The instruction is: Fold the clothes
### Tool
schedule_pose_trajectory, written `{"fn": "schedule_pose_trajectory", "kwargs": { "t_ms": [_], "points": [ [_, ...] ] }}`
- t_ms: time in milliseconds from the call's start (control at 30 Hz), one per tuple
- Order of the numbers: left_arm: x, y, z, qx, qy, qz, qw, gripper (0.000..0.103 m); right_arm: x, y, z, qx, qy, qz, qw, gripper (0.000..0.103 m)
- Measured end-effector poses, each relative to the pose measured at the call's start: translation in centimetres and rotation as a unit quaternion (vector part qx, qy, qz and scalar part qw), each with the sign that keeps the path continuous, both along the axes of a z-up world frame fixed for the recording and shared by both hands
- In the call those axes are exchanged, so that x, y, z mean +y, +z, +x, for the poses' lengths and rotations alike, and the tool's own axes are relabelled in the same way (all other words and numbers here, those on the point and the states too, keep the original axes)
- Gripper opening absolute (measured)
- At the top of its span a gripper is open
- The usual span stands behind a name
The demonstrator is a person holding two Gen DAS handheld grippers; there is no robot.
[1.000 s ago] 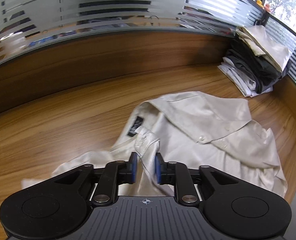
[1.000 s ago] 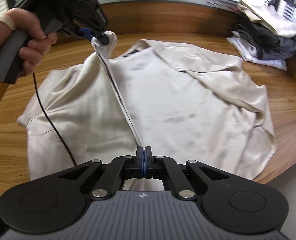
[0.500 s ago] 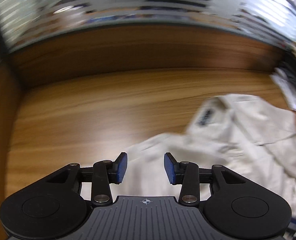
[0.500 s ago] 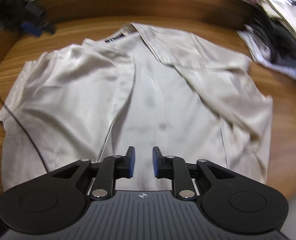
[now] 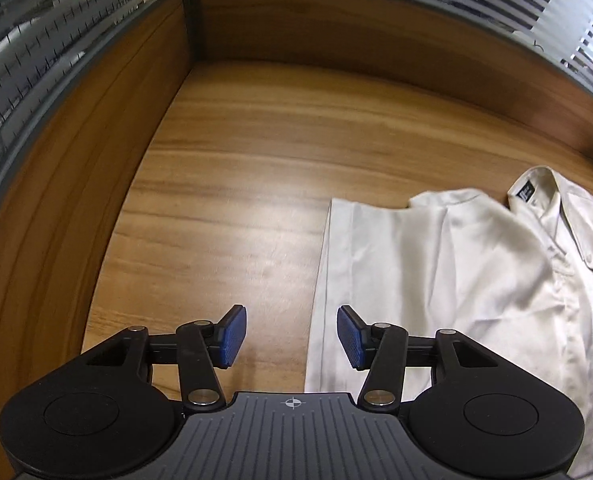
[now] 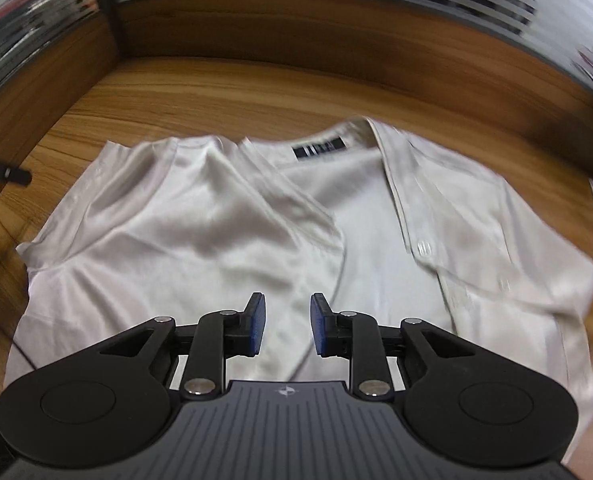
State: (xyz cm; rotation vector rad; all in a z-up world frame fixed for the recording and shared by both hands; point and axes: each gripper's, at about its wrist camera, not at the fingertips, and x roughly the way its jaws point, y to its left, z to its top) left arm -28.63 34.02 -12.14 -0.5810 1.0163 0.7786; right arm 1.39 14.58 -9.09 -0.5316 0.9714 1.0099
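A cream satin button-up shirt (image 6: 224, 240) lies spread face-up on the wooden counter (image 5: 256, 168), its collar toward the wood-panelled back wall (image 5: 376, 36) and a black neck label (image 6: 319, 148) showing inside the collar. The left front panel is laid open across the body, and the button placket (image 6: 420, 248) runs down the other side with a white button visible on it. In the left wrist view, the left hand-held gripper (image 5: 291, 338) hovers over bare counter just beside the shirt's sleeve edge (image 5: 328, 264), its blue pads (image 5: 232, 334) spread wide apart with nothing between them. In the right wrist view, the right hand-held gripper (image 6: 284, 326) hangs above the lower middle of the shirt, its blue-padded jaws likewise parted and empty, the cloth lying beneath them; whether they touch it I cannot tell. Striped frosted glass (image 5: 56, 24) rises above the wood panelling at the back and left of the counter.
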Motion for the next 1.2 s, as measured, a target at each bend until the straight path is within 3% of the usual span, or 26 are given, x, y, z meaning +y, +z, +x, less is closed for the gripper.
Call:
{"fn": "schedule_pose_trajectory", "kwargs": {
  "t_ms": [233, 367, 533, 667, 767, 800, 833, 900, 933, 967, 1067, 1200],
  "points": [
    [0.8, -2.2, 2.8, 0.001, -0.05, -0.001, 0.9988, 0.054, 4.7, -0.1, 3.0, -0.009, 0.024, -0.011, 1.0, 0.028],
    [1.8, -3.3, 5.5, 0.014, -0.075, -0.001, 0.9971, 0.054, 7.3, -0.5, 4.2, -0.002, 0.032, -0.014, 0.999, 0.037],
    [3.2, -4.1, 8.4, 0.01, -0.117, 0.0, 0.9931, 0.055, 11.1, -1.2, 4.7, -0.018, 0.069, -0.027, 0.997, 0.037],
    [4.0, -5.0, 10.3, 0.008, -0.14, -0.01, 0.99, 0.055, 13.6, -2.5, 5.8, -0.003, 0.075, -0.036, 0.997, 0.037],
    [3.8, -5.2, 11.0, 0.005, -0.156, 0.004, 0.9877, 0.057, 14.9, -3.5, 6.1, 0.014, 0.085, -0.043, 0.995, 0.037],
    [3.5, -5.2, 11.1, 0.005, -0.16, 0.012, 0.9871, 0.052, 15.2, -3.8, 6.2, 0.021, 0.086, -0.047, 0.995, 0.037],
    [3.3, -5.2, 11.1, 0.005, -0.164, 0.019, 0.9863, 0.035, 15.4, -4.1, 6.2, 0.026, 0.085, -0.052, 0.995, 0.037],
    [2.9, -5.1, 11.0, 0.002, -0.169, 0.017, 0.9855, 0.012, 15.6, -4.5, 6.4, 0.037, 0.075, -0.059, 0.995, 0.036],
    [3.0, -5.1, 10.8, -0.005, -0.162, 0.002, 0.9869, 0.006, 15.5, -4.7, 6.5, 0.042, 0.067, -0.06, 0.995, 0.035],
    [3.1, -5.1, 10.5, -0.011, -0.154, -0.013, 0.9879, 0.006, 15.4, -4.8, 6.6, 0.046, 0.062, -0.059, 0.995, 0.032],
    [3.3, -4.3, 9.5, -0.016, -0.126, 0.003, 0.9919, 0.005, 15.3, -4.6, 6.7, 0.052, 0.053, -0.058, 0.996, 0.008],
    [3.7, -2.8, 7.3, -0.021, -0.101, 0.038, 0.9939, 0.005, 14.9, -3.2, 6.8, 0.031, 0.038, -0.042, 0.998, 0.003]
  ]
}}
